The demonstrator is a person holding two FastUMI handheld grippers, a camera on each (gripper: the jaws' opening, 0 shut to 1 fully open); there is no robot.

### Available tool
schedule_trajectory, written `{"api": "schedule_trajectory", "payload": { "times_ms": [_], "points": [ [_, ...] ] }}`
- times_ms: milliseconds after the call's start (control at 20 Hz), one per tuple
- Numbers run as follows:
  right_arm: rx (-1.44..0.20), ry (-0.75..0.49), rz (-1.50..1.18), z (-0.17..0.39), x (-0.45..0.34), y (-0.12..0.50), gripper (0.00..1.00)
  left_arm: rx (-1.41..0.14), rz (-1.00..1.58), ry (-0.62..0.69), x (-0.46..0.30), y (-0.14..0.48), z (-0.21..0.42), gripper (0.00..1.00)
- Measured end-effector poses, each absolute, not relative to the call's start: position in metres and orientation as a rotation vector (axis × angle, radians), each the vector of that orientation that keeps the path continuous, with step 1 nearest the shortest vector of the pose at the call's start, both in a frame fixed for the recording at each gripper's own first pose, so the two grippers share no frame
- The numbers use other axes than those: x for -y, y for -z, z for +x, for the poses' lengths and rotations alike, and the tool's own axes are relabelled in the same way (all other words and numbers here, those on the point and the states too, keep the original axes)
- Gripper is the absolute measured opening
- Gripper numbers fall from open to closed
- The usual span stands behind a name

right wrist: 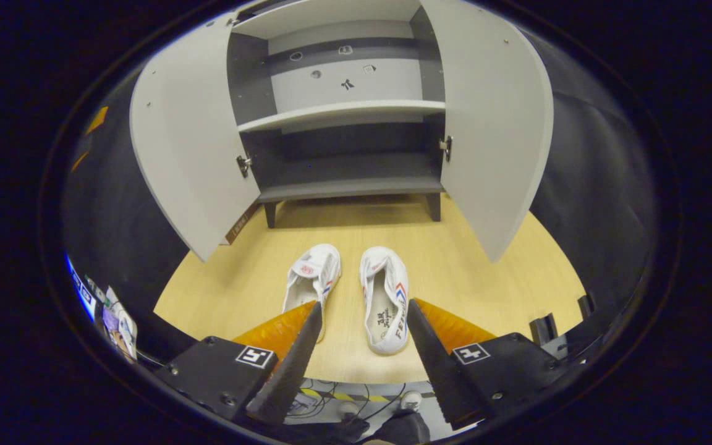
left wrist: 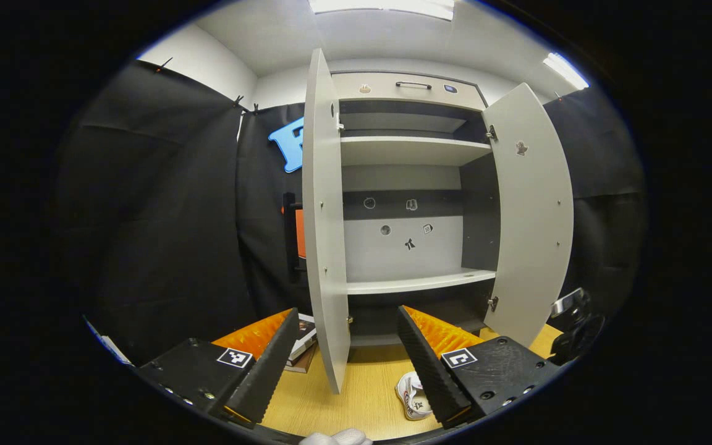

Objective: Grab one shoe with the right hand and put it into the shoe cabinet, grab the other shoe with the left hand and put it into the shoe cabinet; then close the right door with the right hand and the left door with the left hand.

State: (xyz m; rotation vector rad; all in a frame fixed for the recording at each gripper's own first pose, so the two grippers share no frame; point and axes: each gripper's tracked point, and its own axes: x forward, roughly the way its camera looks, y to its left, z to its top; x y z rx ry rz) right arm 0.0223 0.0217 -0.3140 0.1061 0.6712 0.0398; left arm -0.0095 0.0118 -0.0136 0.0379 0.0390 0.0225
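Pale wood-grain worktop (right wrist: 467, 272) carries a grey shoe cabinet (right wrist: 343, 139) with both doors swung wide: left door (right wrist: 189, 148), right door (right wrist: 492, 117). Lower shelf (right wrist: 350, 185) and the light shelf above it (right wrist: 337, 114) hold nothing.

Two white canvas shoes with red-and-blue side stripes lie side by side on the worktop in front of the cabinet, toes pointing toward it, close together but apart. Left shoe (right wrist: 311, 281); right shoe (right wrist: 385, 298).

Right hand-held gripper (right wrist: 361, 343) hovers above the near edge of the worktop, fingers spread wide, nothing between them. The right shoe's heel sits in the gap as seen from its camera; the left shoe's heel is partly hidden behind one finger. No contact visible.

Left hand-held gripper (left wrist: 347, 358) is raised higher, facing the cabinet interior (left wrist: 405, 247), fingers likewise parted and empty. The left door's edge (left wrist: 325, 235) stands between its fingers in the left gripper view. One white shoe (left wrist: 411, 395) peeks out low down beside a finger.
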Motion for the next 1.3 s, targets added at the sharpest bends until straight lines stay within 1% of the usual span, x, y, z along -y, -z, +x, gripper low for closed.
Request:
{"api": "schedule_trajectory", "payload": {
  "times_ms": [200, 250, 450, 800, 900, 950, 1000, 1050, 1100, 1150, 1200, 1250, 1300],
  "points": [
    [-0.724, -0.054, 0.100, 0.050, -0.031, 0.352, 0.84, -0.044, 0.044, -0.036, -0.009, 0.012, -0.009, 0.95],
    [-0.739, -0.055, 0.100, 0.058, -0.032, 0.362, 0.81, -0.045, 0.047, -0.038, -0.007, 0.011, -0.008, 0.95],
    [-0.779, -0.050, 0.088, 0.091, -0.032, 0.395, 0.80, -0.038, 0.055, -0.061, -0.002, 0.004, -0.001, 0.96],
    [-0.773, -0.006, 0.075, 0.149, -0.015, 0.428, 0.79, -0.057, 0.057, -0.106, 0.006, 0.002, 0.010, 0.96],
    [-0.797, -0.028, 0.097, 0.157, -0.020, 0.439, 0.64, -0.072, 0.069, -0.119, 0.007, 0.006, 0.014, 0.96],
    [-0.803, -0.039, 0.111, 0.161, -0.022, 0.440, 0.59, -0.077, 0.074, -0.127, 0.008, 0.008, 0.016, 0.96],
    [-0.811, -0.041, 0.112, 0.164, -0.021, 0.442, 0.57, -0.084, 0.076, -0.132, 0.009, 0.010, 0.018, 0.96],
    [-0.815, -0.039, 0.114, 0.166, -0.019, 0.444, 0.44, -0.090, 0.074, -0.138, 0.009, 0.011, 0.020, 0.96],
    [-0.815, -0.046, 0.129, 0.168, -0.024, 0.445, 0.27, -0.096, 0.068, -0.141, 0.011, 0.012, 0.022, 0.96],
    [-0.823, -0.062, 0.141, 0.167, -0.029, 0.448, 0.20, -0.098, 0.062, -0.144, 0.013, 0.012, 0.022, 0.96],
    [-0.825, -0.064, 0.138, 0.166, -0.029, 0.447, 0.18, -0.097, 0.057, -0.147, 0.014, 0.011, 0.024, 0.96],
    [-0.829, -0.060, 0.128, 0.169, -0.027, 0.449, 0.12, -0.096, 0.057, -0.151, 0.015, 0.010, 0.026, 0.96],
    [-0.836, -0.067, 0.136, 0.167, -0.027, 0.446, 0.10, -0.094, 0.059, -0.156, 0.017, 0.008, 0.026, 0.96]
  ]
}}
